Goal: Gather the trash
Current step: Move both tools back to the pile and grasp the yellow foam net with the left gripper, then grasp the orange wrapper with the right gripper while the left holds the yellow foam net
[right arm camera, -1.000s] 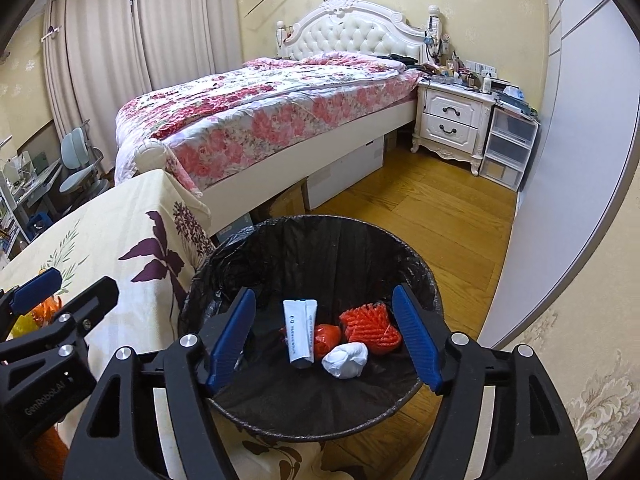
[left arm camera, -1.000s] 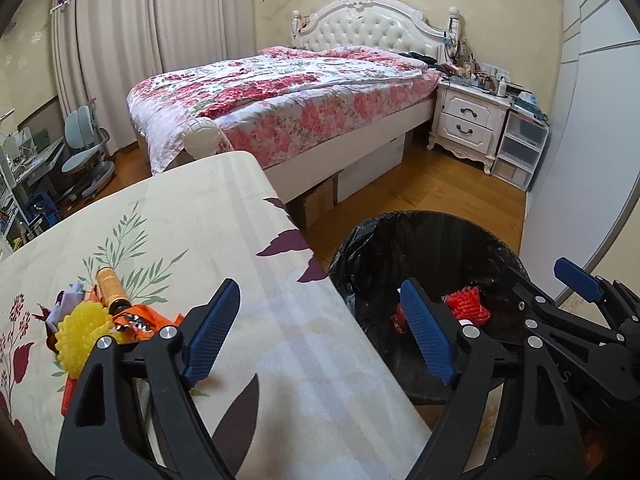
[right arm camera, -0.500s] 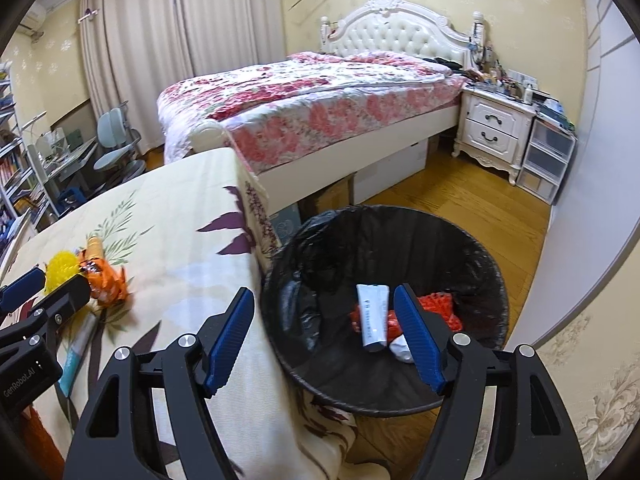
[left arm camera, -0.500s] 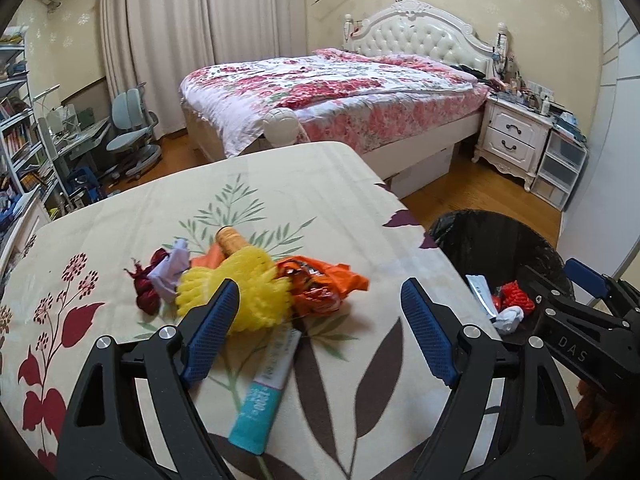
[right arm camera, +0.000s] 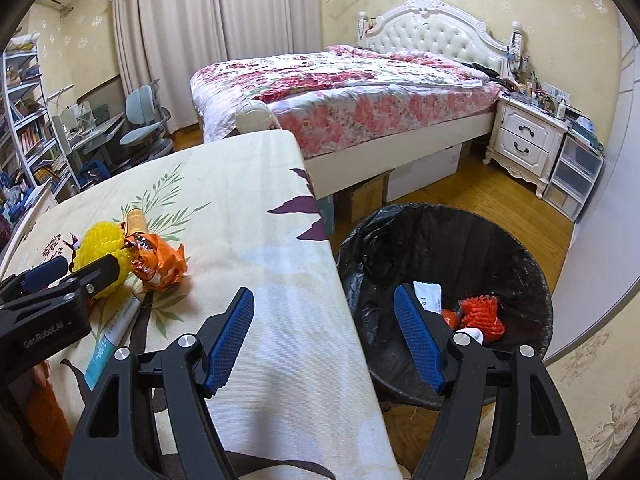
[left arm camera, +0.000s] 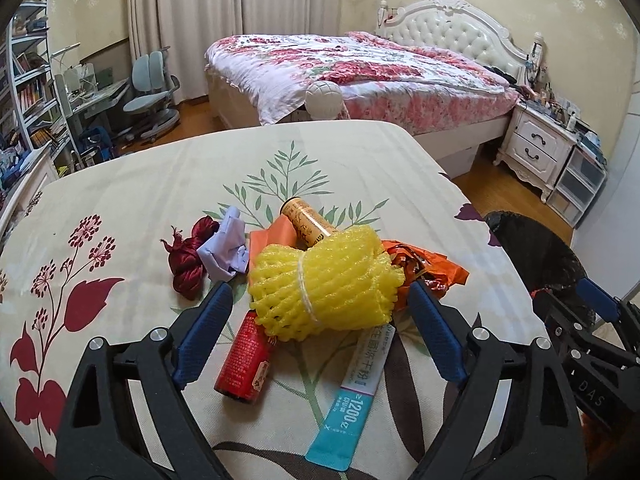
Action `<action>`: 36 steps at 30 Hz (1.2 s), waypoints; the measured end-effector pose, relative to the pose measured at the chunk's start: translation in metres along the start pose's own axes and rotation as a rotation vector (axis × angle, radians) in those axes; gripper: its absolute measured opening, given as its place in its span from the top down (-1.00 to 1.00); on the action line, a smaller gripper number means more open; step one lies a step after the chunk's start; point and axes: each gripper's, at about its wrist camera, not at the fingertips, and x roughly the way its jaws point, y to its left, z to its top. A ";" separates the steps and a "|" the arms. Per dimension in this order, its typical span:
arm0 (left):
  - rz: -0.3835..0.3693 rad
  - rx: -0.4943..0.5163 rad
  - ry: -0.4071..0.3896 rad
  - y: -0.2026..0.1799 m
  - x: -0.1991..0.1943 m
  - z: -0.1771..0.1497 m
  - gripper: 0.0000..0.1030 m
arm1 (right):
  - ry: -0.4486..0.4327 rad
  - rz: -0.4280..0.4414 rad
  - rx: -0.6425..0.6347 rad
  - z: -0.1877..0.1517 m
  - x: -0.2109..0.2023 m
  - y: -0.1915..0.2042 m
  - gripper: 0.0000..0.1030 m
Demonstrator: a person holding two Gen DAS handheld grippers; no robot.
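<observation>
A pile of trash lies on the floral tablecloth (left arm camera: 120, 200): a yellow foam net (left arm camera: 324, 284), a red tube (left arm camera: 246, 360), a teal sachet (left arm camera: 352, 396), an orange wrapper (left arm camera: 424, 264), a gold tube (left arm camera: 306, 226), a lilac scrap (left arm camera: 226, 250) and a dark red cloth (left arm camera: 190, 260). My left gripper (left arm camera: 316, 336) is open and empty, its jaws on either side of the foam net. My right gripper (right arm camera: 324, 340) is open and empty over the table's right edge. The black-lined bin (right arm camera: 444, 248) holds a white tube (right arm camera: 427, 294) and a red foam net (right arm camera: 482, 312).
The bin stands on the wood floor right of the table, also seen in the left wrist view (left arm camera: 536, 248). Behind are a bed (right arm camera: 340, 88), a white nightstand (right arm camera: 524, 140) and plastic drawers (right arm camera: 576, 176). A desk and chair (left arm camera: 150, 92) stand far left.
Both grippers have swung left, away from the bin. The left one has come over the trash pile and closer to the foam net. Both stayed open and empty.
</observation>
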 end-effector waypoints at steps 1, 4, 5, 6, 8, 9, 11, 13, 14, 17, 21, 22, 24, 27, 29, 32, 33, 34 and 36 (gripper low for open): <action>-0.009 -0.001 0.008 0.001 0.002 0.000 -0.69 | 0.002 0.001 -0.003 0.000 0.001 0.001 -0.37; -0.015 0.001 0.014 0.002 0.005 -0.001 -0.52 | 0.004 0.005 -0.010 -0.001 0.001 0.005 -0.37; -0.021 0.001 0.018 0.002 0.006 -0.002 -0.46 | 0.004 0.006 -0.012 -0.001 0.001 0.007 -0.37; -0.030 -0.001 0.025 0.003 0.007 -0.002 -0.41 | 0.005 0.008 -0.014 -0.001 0.001 0.008 -0.37; -0.047 -0.005 0.024 0.005 0.008 -0.003 -0.34 | 0.008 0.011 -0.017 -0.002 0.002 0.009 -0.37; -0.049 0.000 0.018 0.005 0.008 -0.004 -0.29 | 0.010 0.012 -0.019 -0.002 0.003 0.011 -0.37; -0.048 0.014 0.003 0.005 0.005 -0.004 -0.24 | 0.014 0.015 -0.023 -0.002 0.004 0.014 -0.37; -0.052 0.011 -0.005 0.007 0.001 -0.003 -0.18 | 0.014 0.019 -0.028 -0.002 0.004 0.017 -0.37; -0.054 0.006 -0.009 0.008 0.000 -0.003 -0.17 | 0.013 0.021 -0.031 -0.002 0.003 0.019 -0.37; -0.054 -0.006 -0.028 0.015 -0.011 0.000 -0.16 | 0.007 0.030 -0.042 0.000 0.001 0.024 -0.37; -0.041 -0.018 -0.049 0.029 -0.023 0.001 -0.16 | -0.002 0.050 -0.059 0.003 -0.003 0.034 -0.37; -0.035 -0.019 -0.053 0.032 -0.026 0.001 -0.16 | -0.003 0.055 -0.065 0.003 -0.004 0.038 -0.37; -0.020 -0.022 -0.059 0.040 -0.030 -0.001 -0.16 | -0.004 0.067 -0.076 0.004 -0.004 0.045 -0.37; 0.011 -0.028 -0.064 0.054 -0.035 -0.007 -0.16 | -0.006 0.085 -0.095 0.005 -0.005 0.056 -0.37; 0.033 -0.037 -0.066 0.065 -0.038 -0.011 -0.16 | -0.006 0.098 -0.107 0.006 -0.006 0.064 -0.37; 0.059 -0.062 -0.059 0.083 -0.041 -0.017 -0.16 | -0.003 0.122 -0.123 0.007 -0.006 0.075 -0.37; 0.067 -0.068 -0.058 0.088 -0.041 -0.018 -0.16 | -0.004 0.128 -0.130 0.007 -0.006 0.078 -0.37; 0.078 -0.074 -0.057 0.094 -0.042 -0.019 -0.16 | -0.005 0.133 -0.138 0.007 -0.006 0.083 -0.37; 0.093 -0.095 -0.048 0.106 -0.041 -0.021 -0.16 | -0.003 0.140 -0.153 0.008 -0.004 0.091 -0.37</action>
